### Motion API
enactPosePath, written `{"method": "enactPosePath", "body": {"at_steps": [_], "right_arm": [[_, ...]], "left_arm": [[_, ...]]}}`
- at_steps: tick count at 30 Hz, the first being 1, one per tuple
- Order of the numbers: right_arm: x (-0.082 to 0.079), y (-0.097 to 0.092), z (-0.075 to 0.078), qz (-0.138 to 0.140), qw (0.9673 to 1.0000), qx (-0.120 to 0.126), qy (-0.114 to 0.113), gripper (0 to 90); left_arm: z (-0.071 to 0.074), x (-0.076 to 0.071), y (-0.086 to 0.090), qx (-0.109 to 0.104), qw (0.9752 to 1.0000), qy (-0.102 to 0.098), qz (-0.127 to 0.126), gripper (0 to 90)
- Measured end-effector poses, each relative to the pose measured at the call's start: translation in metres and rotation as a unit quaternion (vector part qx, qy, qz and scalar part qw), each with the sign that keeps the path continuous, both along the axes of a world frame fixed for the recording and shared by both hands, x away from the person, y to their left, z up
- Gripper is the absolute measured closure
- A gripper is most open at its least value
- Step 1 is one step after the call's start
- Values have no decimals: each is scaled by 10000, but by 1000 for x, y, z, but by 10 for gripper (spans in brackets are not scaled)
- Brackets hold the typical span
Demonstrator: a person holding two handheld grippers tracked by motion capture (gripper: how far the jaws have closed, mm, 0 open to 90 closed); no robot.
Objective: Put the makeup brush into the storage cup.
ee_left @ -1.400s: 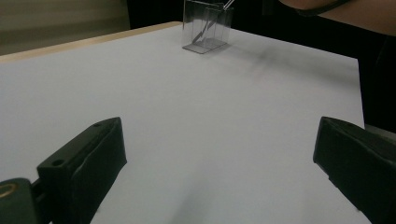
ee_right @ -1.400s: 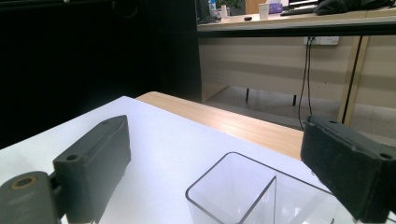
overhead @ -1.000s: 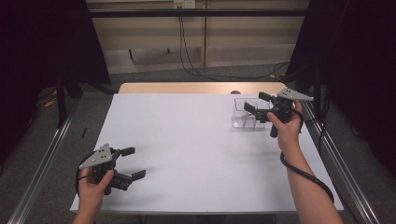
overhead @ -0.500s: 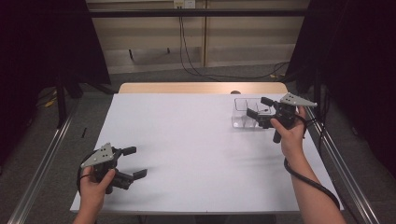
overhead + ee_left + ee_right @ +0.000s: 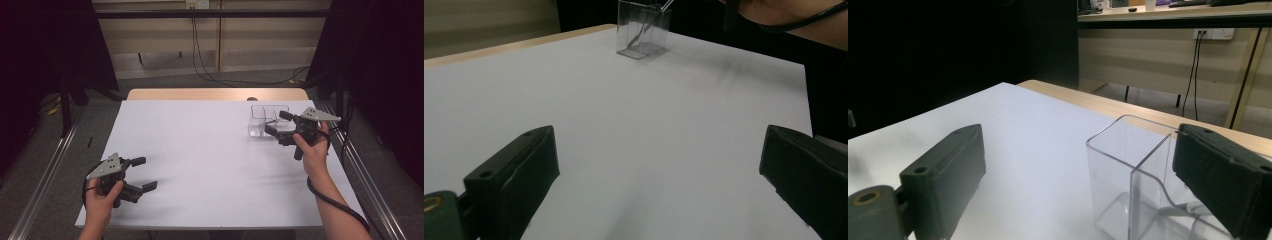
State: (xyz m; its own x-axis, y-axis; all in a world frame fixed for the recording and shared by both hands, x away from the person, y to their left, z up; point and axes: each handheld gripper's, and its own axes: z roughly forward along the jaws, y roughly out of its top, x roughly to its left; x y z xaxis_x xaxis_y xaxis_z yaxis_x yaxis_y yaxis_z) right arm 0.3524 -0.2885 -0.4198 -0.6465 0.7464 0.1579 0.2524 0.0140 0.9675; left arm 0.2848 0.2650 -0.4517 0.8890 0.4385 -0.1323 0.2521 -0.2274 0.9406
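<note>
**High view: right gripper beside the clear box**

The box [image 5: 268, 120] stands near the far right corner of the white table [image 5: 210, 160]. The right gripper [image 5: 276, 126] is just beside it, jaws spread wide and holding nothing. The left gripper [image 5: 144, 174] rests at the near left corner, well apart, jaws also spread and free.

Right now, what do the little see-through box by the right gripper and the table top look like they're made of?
The box looks like clear hard plastic, possibly acrylic: you see straight through its walls, the edges catch light, and an inner divider shows. Glass can't be ruled out. The table top looks like a matte white sheet or laminate, with no glare, over a wood-toned board showing at the far edge.
</note>
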Motion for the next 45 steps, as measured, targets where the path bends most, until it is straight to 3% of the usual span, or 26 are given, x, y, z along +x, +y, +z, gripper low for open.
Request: {"method": "enactPosePath", "body": {"at_steps": [45], "right_arm": [[-55,-10,-24,330,9993,-175,75,68]], "left_arm": [[-1,1,0,8,10000,15,45,23]]}}
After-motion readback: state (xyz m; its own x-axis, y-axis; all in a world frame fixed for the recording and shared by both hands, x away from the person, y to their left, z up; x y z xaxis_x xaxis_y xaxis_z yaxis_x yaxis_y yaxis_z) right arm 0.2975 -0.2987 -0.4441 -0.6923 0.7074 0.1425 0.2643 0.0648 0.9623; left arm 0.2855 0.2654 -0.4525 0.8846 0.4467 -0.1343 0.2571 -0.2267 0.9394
